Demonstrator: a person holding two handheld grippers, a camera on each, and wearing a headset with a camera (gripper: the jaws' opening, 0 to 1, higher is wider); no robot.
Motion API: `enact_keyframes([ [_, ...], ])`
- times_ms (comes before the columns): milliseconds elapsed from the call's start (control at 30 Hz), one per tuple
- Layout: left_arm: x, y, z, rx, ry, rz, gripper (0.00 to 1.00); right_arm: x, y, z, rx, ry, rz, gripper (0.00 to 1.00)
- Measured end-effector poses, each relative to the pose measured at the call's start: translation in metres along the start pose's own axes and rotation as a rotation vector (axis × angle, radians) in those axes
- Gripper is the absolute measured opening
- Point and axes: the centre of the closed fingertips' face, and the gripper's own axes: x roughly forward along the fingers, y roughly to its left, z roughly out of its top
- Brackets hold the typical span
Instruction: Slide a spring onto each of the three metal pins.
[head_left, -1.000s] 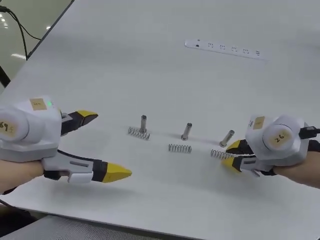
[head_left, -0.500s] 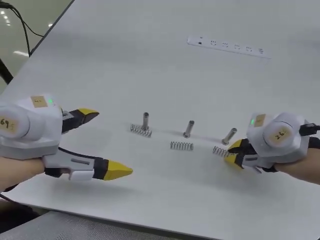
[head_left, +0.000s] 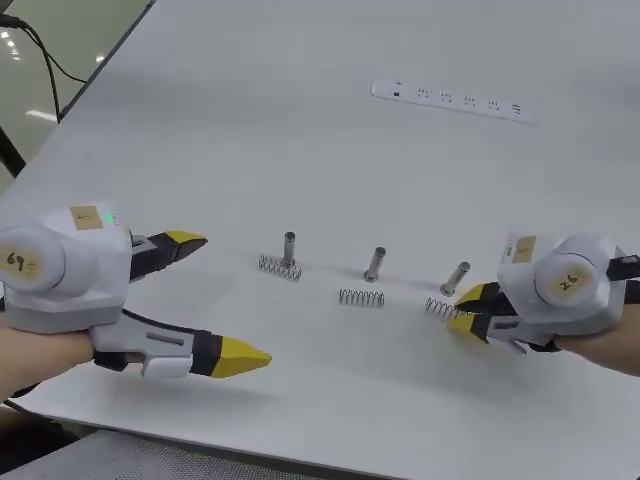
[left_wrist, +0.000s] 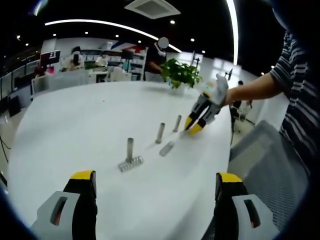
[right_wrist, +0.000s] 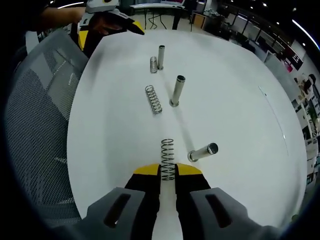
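Currently nips the nearest spring (right_wrist: 167, 150) by its near end between narrowed right tongs (right_wrist: 167, 172), leaning pin (right_wrist: 202, 151) at 2 o'clock. Holds left tongs (left_wrist: 155, 177) wide, empty, over the surface (left_wrist: 75, 120). Leaves two other springs (right_wrist: 153, 99) beside upright pins (right_wrist: 176, 90) at 12 o'clock.

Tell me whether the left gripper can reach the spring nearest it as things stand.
Probably yes. The left gripper is open and aimed at that spring, with only bare table between them. Its pin stands just beyond, out of the path.
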Motion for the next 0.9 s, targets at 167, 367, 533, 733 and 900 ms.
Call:
enact_keyframes([
  [167,0.003,-0.008,0.000,0.005,0.006,-0.029,0.96,-0.008,0.005,0.006,-0.019,-0.011,0.002,0.08],
  [367,0.009,-0.018,0.001,0.009,0.011,-0.070,0.93,-0.019,0.010,0.019,-0.055,-0.034,0.006,0.08],
  [533,0.017,-0.027,0.004,0.019,0.015,-0.105,0.90,-0.027,0.015,0.029,-0.081,-0.040,0.010,0.08],
  [733,0.025,-0.040,0.015,0.013,-0.010,-0.160,0.87,-0.032,0.021,0.035,-0.114,-0.038,0.021,0.08],
  [900,0.033,-0.047,0.020,0.025,-0.010,-0.195,0.83,-0.034,0.026,0.038,-0.132,-0.040,0.029,0.08],
])
